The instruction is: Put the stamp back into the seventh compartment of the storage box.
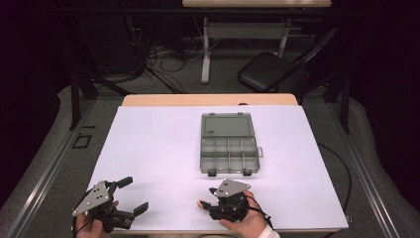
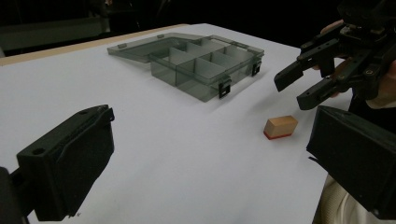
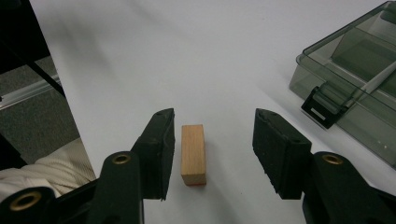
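Two black jaws of the right hand-held gripper stand apart, one on each side of a small wooden block, neither touching it; the block sits closer to one jaw than the other. Block lies flat on the white counter, long axis running along the jaws, a thin red strip showing at its bottom edge (seen more clearly from the left gripper view, where the underside band reads red against pale wood).

Landmark: grey translucent compartment box, lid laid open and flat on the far side, latches hanging on the near wall. Compartments look bare as far as can be told through the tinted plastic.

Wooden block sits on the counter on the near side of the box, off its near-left corner, apart from it with bare white surface between.

Right hand-held gripper is also near of the box, just below its near wall in the high view, held in a hand with a pale cuff.

Left hand-held gripper is well left of the box and nearer the counter's front edge, jaws spread wide with nothing between them, pointing across toward the block.
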The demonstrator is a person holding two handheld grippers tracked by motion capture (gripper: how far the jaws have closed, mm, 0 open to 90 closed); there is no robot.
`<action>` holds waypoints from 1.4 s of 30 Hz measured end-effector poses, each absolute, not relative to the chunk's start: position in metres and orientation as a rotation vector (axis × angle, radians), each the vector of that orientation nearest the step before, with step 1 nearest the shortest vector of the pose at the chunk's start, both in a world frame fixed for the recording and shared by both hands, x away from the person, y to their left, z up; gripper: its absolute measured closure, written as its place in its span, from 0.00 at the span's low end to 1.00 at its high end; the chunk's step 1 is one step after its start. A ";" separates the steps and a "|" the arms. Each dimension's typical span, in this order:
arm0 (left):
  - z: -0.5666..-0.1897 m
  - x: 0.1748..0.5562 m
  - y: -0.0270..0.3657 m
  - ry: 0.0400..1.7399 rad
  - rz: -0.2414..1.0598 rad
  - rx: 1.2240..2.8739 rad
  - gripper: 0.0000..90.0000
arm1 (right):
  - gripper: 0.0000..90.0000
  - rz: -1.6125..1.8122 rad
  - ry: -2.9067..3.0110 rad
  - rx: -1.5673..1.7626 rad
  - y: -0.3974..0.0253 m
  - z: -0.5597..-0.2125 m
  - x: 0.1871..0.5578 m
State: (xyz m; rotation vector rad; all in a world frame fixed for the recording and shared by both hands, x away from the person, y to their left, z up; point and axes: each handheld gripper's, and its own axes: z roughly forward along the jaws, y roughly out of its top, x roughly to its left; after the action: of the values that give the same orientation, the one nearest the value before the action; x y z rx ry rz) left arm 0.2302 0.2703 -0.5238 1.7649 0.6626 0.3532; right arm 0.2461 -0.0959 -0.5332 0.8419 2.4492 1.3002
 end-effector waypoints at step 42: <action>-0.524 0.230 0.270 0.660 0.351 1.773 0.01 | 0.78 1.200 2.536 0.820 -0.077 -0.550 0.247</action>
State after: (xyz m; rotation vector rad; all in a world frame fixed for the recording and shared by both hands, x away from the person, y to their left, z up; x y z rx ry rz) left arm 0.2301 0.2700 -0.5238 1.7728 0.6598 0.3506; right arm 0.2473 -0.0774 -0.5503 0.8195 2.5361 1.2004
